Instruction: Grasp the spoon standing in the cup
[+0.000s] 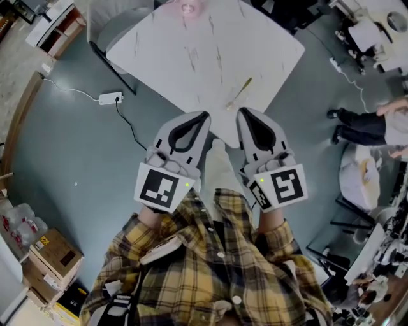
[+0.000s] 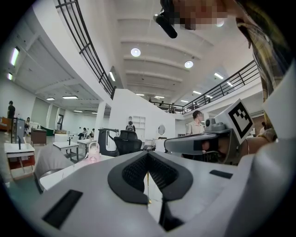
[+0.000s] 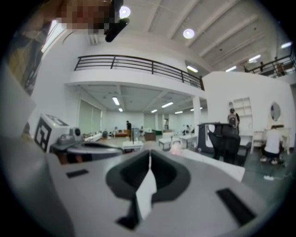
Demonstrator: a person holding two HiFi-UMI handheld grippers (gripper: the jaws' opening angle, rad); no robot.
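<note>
Both closed: L gripper (image 1: 204, 116), R gripper (image 1: 241, 111); cup (image 1: 188, 7) cut off (top edge).

The head camera looks almost straight down from above the person. The white table (image 1: 204, 51) fills the upper middle of its picture, and the left gripper (image 1: 203, 119) and right gripper (image 1: 243, 113) are at the table's near corner. Each gripper camera sits low and close behind its own jaws, facing level across the table into the hall beyond. In the left gripper view the table lies ahead and to the left; in the right gripper view it lies ahead and to the right. All three views share the table and the pink cup (image 1: 188, 7) at its far edge. Each gripper view also catches the other gripper beside the table.
</note>
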